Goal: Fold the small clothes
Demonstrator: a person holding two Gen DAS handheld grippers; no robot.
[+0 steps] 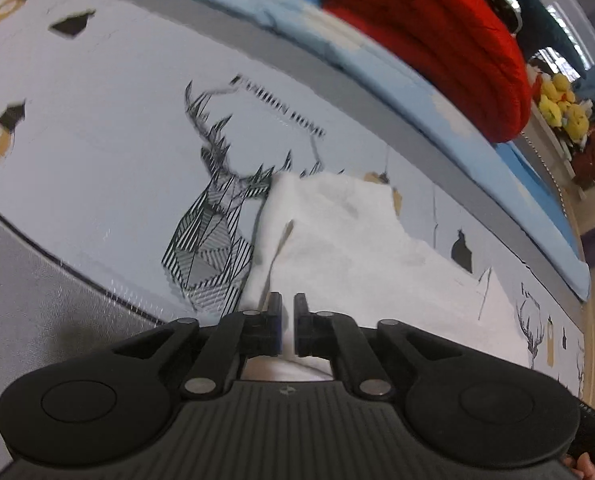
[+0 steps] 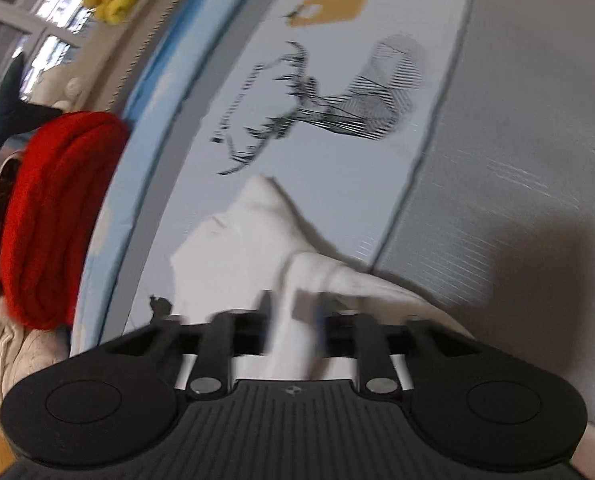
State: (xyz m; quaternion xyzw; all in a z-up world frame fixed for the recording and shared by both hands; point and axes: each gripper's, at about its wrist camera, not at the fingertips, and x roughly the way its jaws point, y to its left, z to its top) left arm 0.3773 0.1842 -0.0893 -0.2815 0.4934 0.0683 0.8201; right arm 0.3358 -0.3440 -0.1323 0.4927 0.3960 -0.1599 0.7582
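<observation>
Both claws on the white garment

My left claw (image 1: 288, 308) and right claw (image 2: 293, 304) (blurred) pinch the white garment (image 1: 337, 232) lying on the printed sheet (image 1: 97, 120); I should lift evenly and align edges.

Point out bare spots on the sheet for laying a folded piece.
Free: pale sheet left of the deer print, and the grey band along its near edge. Crowded: the white garment by the fingers; red knit piled on the blue edge.
</observation>
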